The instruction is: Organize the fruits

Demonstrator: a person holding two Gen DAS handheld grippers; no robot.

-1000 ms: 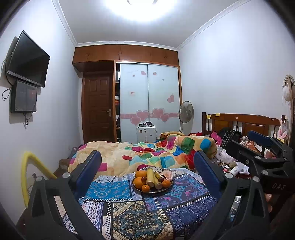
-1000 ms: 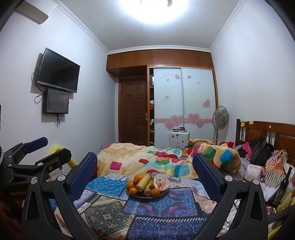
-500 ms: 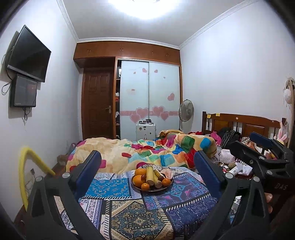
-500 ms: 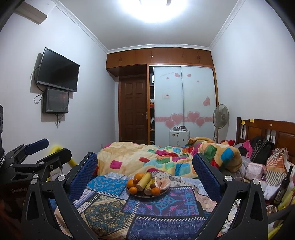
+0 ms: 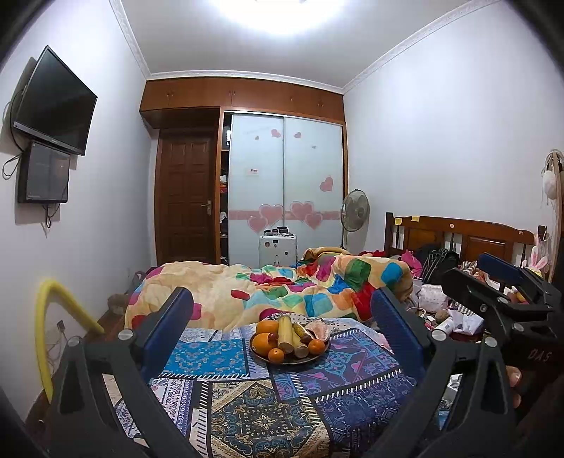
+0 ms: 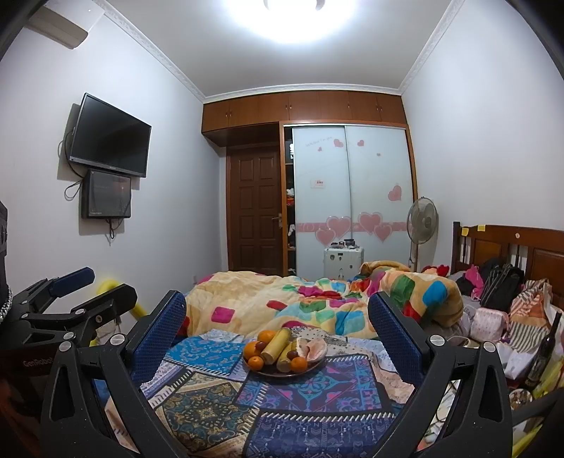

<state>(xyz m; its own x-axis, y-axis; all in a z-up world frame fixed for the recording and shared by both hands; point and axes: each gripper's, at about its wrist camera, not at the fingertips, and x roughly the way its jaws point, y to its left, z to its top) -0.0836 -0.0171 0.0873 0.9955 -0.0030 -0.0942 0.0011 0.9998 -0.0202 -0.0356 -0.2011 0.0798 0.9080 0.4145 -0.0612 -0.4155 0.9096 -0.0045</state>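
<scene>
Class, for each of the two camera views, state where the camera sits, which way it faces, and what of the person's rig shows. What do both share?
Left wrist: on the left claw, facing the round plate of oranges and bananas on the patterned patchwork cloth; the right claw and a fingertip show at right.
Right wrist: on the right claw, facing that plate; the left claw shows at left.
Shared: plate, cloth, colourful quilt, both claws open.

pale walls (image 6: 476, 148) enclosed a bedroom under a glaring ceiling light (image 6: 292, 17) at twelve o'clock. a dark television (image 6: 109, 135) hung at ten o'clock. a brown door (image 6: 255, 215) stood beside a sliding wardrobe (image 6: 352, 197) (pink hearts on it). a standing fan (image 6: 422, 216) and wooden headboard (image 6: 511, 250) sat at three o'clock.
</scene>
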